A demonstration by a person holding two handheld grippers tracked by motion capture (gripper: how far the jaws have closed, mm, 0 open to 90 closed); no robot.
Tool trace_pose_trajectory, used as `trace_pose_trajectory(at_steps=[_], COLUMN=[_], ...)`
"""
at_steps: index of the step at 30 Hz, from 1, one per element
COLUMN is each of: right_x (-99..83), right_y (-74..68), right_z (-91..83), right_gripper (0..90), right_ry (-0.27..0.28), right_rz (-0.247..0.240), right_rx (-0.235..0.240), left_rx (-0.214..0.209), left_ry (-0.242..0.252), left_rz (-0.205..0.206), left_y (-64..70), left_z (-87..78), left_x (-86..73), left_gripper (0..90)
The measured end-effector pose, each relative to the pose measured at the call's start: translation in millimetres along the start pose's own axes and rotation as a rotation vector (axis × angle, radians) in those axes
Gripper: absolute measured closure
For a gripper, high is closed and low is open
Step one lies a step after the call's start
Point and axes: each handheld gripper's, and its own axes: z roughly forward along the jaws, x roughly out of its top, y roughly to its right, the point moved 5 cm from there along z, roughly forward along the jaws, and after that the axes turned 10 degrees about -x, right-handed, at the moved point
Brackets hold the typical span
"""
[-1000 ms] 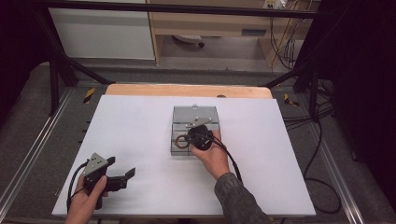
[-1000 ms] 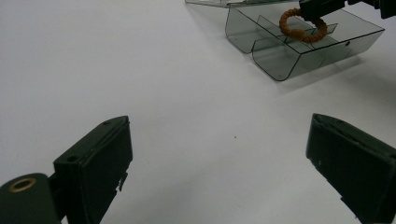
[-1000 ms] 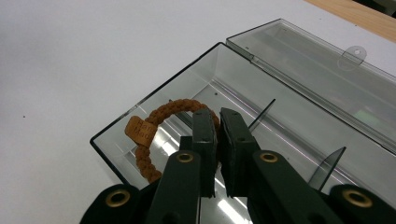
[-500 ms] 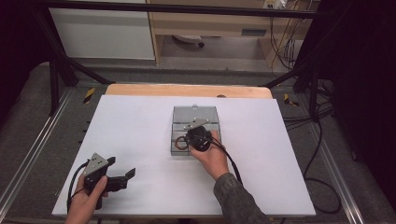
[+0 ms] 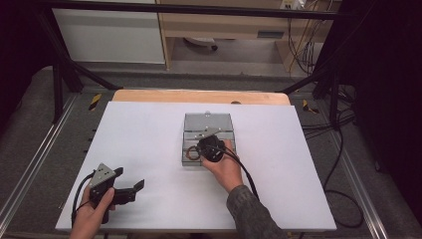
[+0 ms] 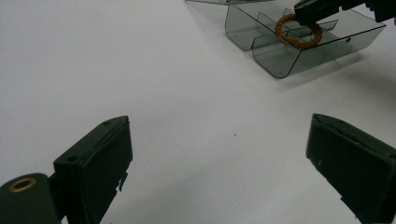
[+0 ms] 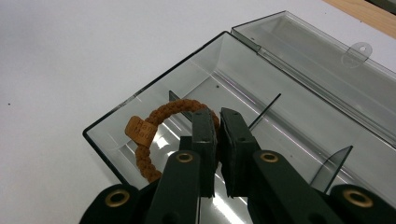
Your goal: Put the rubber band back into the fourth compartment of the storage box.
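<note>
- Right gripper [image 7: 215, 122] jaws were pinched on the braided orange-brown cord bracelet [image 7: 154, 133], frame centre, over the open smoky clear plastic divided box [image 7: 275, 84].
- Left gripper [image 6: 219, 154] jaws stood wide, lower frame, well apart from the bracelet.

1. A small tan tag [image 7: 140, 129] on the braided brown bracelet [image 7: 159, 135] carries embossed lettering, seen in the right gripper view; the letters are too small and blurred to read.
2. No other text, brand, number or sign can be read on the clear plastic box [image 7: 261, 88] or elsewhere.
</note>
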Motion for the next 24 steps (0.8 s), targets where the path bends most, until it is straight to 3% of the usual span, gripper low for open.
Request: trace_pose_trajectory(at_steps=[24], right_x=[-1.5], right_y=[-9.4], right_z=[6.9], right_gripper=[84.7], right_ry=[-0.007], right_rz=[-0.008], right_rx=[0.004], left_rx=[-0.001], left_ry=[-0.003], left_rz=[0.003], left_y=[0.4], left_z=[0.6], left_x=[-0.5], left_gripper=[6.6])
